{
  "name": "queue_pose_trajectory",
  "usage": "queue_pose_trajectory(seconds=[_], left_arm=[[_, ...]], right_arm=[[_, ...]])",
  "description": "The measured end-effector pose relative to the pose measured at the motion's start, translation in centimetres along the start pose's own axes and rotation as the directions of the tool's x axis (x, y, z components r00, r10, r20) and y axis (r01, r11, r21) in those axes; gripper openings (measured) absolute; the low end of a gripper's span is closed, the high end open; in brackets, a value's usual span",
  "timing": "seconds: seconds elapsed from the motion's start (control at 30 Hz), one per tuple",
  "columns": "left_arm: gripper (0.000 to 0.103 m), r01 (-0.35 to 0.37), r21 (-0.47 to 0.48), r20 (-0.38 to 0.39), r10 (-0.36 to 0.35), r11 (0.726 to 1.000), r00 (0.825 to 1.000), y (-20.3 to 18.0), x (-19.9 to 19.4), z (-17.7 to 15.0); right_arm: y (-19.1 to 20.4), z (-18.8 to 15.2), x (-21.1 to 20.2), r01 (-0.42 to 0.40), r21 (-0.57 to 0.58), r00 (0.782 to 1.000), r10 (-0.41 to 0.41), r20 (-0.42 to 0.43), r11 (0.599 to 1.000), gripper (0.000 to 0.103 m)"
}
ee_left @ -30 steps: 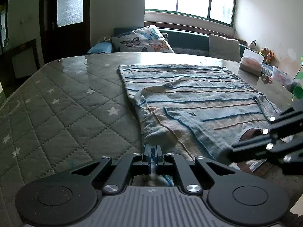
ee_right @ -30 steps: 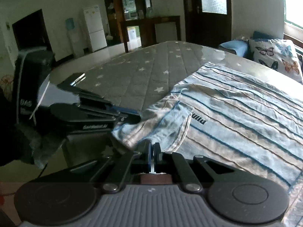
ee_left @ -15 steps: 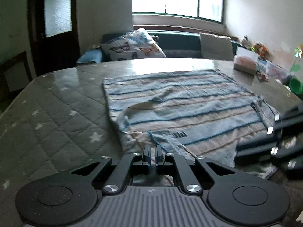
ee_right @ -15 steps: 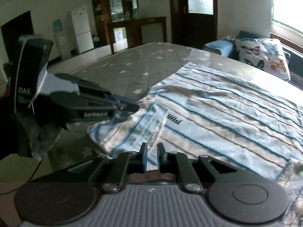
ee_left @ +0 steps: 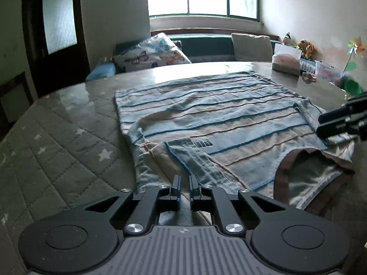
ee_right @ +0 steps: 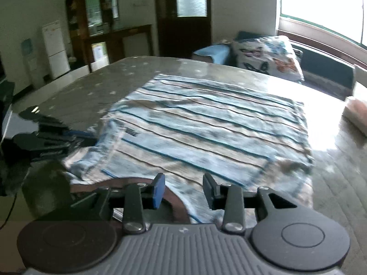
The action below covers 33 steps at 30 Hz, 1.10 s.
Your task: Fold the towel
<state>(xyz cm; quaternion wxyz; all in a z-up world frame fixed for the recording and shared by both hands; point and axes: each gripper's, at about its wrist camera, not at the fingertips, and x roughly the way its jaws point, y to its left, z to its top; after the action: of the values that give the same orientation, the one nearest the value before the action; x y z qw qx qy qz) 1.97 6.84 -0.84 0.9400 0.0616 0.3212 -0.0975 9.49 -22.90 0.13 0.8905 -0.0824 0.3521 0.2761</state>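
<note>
A blue-and-beige striped towel lies folded over on the table, its near edge rumpled with a brown underside showing. My left gripper hovers over the towel's near left corner. Its jaws are opening, a narrow gap shows between them, and no cloth is pinched. In the right wrist view the same towel spreads ahead of my right gripper. Its jaws are opening wide, with nothing between the pads and the towel's near edge below. The left gripper shows at the towel's left corner, and the right gripper at the right edge.
The table has a grey quilted cover with white stars. A tissue box, a clear container and a green cup stand at its far right. Behind it is a sofa with a butterfly pillow.
Both grippers were shut on the towel's near edge and have let it go. The right jaws have spread wide and swung right; the left jaws have parted slightly. The towel has settled.
</note>
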Motion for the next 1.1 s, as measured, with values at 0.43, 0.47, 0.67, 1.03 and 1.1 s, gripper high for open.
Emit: queue_pose_trajectory(seconds=[0.43,0.47,0.67,1.03,1.1], left_arm=[[0.018,0.032,0.110,0.017,-0.034,0.993,0.999,-3.1,-2.3,-1.6],[0.018,0.033,0.119,0.017,-0.035,0.992,0.999,-3.2,-2.4,-1.7],[0.024,0.025,0.129,0.063,-0.033,0.991,0.997,-3.6,-3.7,-1.3],[0.031,0.047,0.156,0.025,-0.052,0.987,0.998,-4.0,-4.2,-2.0],[0.035,0.036,0.177,0.031,-0.042,0.984,0.999,-3.8,-5.0,-2.0]], right_arm=[[-3.9,-2.7,-1.8,0.120,0.071,0.993,-0.120,-0.007,0.990,0.041],[-4.1,-3.0,-1.8,0.127,0.075,0.992,-0.127,-0.014,0.989,0.041],[-4.9,-4.3,-2.7,0.159,0.080,0.987,-0.159,-0.015,0.984,0.042],[-5.3,-6.0,-3.4,0.161,0.043,0.986,-0.158,-0.058,0.986,0.042],[-5.1,-6.1,-4.1,0.146,-0.006,0.987,-0.146,-0.066,0.989,0.047]])
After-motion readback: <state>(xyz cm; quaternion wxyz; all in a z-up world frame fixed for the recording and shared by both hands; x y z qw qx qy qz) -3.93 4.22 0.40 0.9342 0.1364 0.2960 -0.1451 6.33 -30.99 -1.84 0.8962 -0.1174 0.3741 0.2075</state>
